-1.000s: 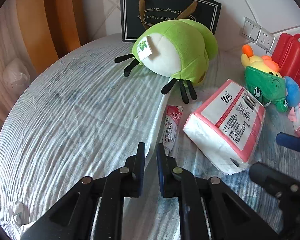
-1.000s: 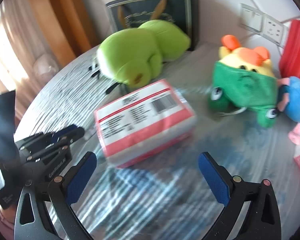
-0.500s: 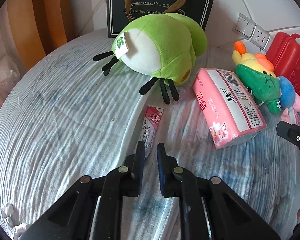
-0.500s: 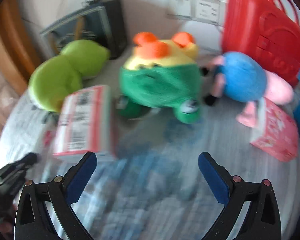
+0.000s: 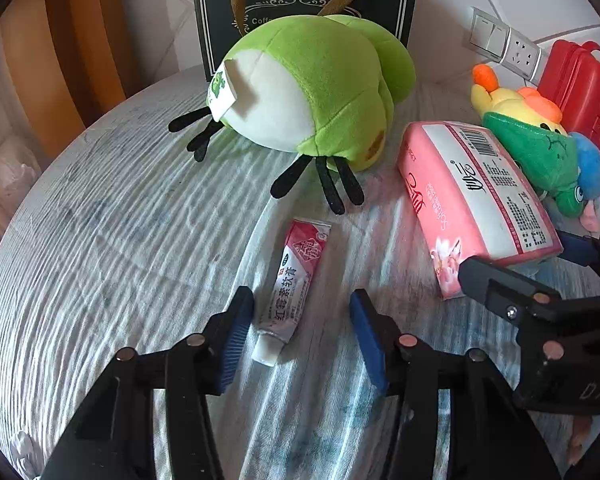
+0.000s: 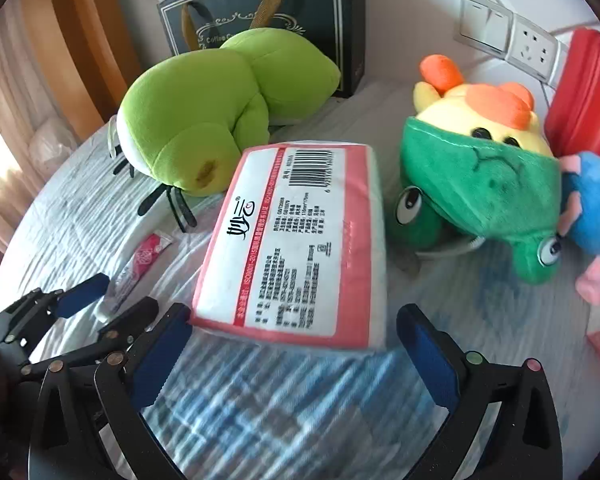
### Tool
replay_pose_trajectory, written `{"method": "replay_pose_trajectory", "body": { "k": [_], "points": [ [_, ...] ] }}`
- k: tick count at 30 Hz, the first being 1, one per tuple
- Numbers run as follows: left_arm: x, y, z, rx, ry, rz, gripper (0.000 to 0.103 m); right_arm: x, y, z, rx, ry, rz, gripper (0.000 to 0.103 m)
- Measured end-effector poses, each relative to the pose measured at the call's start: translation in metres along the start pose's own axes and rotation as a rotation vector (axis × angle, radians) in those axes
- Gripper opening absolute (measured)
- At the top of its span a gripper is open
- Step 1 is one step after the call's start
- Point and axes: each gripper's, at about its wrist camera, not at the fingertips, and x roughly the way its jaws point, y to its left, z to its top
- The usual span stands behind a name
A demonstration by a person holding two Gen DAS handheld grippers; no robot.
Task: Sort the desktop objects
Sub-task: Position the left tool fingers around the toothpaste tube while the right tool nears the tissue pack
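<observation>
A small red-and-white tube (image 5: 290, 288) lies on the blue-white cloth, its cap end between the fingers of my open left gripper (image 5: 300, 334); contact is not visible. A pink tissue pack (image 6: 296, 240) lies right in front of my open right gripper (image 6: 296, 354), its near edge between the jaws. The pack also shows in the left wrist view (image 5: 476, 200), with my right gripper (image 5: 540, 268) at its near end. The tube (image 6: 134, 272) and my left gripper (image 6: 108, 296) show at the left of the right wrist view.
A big green plush bug (image 5: 316, 96) lies behind the tube. A green-and-yellow plush (image 6: 480, 176), a blue plush (image 6: 596, 208) and a red case (image 6: 588, 96) sit at the right. A dark paper bag (image 5: 304, 4) stands against the wall.
My left gripper has opened from shut and moved forward over the tube's cap end. My right gripper swung left, back to the tissue pack, staying open.
</observation>
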Motion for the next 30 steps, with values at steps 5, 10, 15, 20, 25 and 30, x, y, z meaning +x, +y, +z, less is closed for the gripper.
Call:
{"method": "replay_pose_trajectory", "body": {
  "k": [5,10,15,20,25,30],
  "points": [
    [-0.001,-0.002,0.003,-0.019,0.016,0.001,0.019,0.011,-0.007,0.002,0.041,0.018,0.030,0.101],
    [-0.025,-0.011,-0.010,-0.013,0.016,-0.027,0.019,-0.012,-0.016,-0.021,-0.015,0.051,0.028,0.094],
    [-0.054,-0.038,-0.045,-0.006,0.054,-0.085,0.019,-0.046,-0.043,-0.077,-0.021,0.115,-0.034,0.090],
    [-0.071,-0.069,-0.088,0.022,0.108,-0.123,0.019,-0.079,-0.082,-0.124,0.042,0.161,-0.063,0.077],
    [-0.076,-0.079,-0.106,0.024,0.101,-0.080,0.019,-0.097,-0.093,-0.125,0.039,0.107,-0.020,0.103],
    [-0.073,-0.058,-0.097,-0.057,0.083,-0.070,0.019,-0.099,-0.089,-0.113,-0.005,0.043,0.023,0.103]
  ]
}}
